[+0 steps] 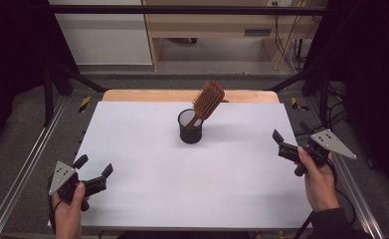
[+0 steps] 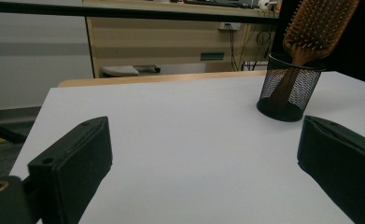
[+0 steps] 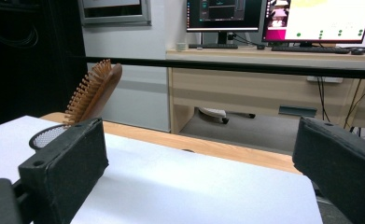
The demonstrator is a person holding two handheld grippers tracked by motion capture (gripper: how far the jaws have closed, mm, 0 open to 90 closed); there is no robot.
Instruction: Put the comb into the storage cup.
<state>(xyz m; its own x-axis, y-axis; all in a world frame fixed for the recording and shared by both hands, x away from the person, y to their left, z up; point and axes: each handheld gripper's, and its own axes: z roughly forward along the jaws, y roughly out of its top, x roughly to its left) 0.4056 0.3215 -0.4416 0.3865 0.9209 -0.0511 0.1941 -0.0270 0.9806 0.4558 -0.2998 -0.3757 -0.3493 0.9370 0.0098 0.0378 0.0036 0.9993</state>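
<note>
1. The jaws of your left gripper [image 1: 93,166] are wide apart and hold nothing. The jaws of your right gripper [image 1: 277,140] are wide apart and empty too.
2. Your left gripper sits near the front left corner of the white tabletop [image 1: 147,149]. Your right gripper sits by the right edge. Both are well apart from the things in the middle.
3. A brown wooden hairbrush [image 1: 208,101] stands in a black mesh cup [image 1: 190,126], near the middle and toward the back. Its handle is down in the cup. Its head leans up and to the right.
4. The hairbrush looks hard and stiff, and probably light. The bristle side is bumpy. I think the best place to grab is the narrow neck just above the cup's rim.
5. The cup looks light too, so it may tip or slide if you pull sideways.
6. The left gripper view shows the handle through the mesh [image 2: 290,88]. The right gripper view shows the brush's smooth back [image 3: 103,91] and bright computer screens [image 3: 283,18] far behind.
</note>
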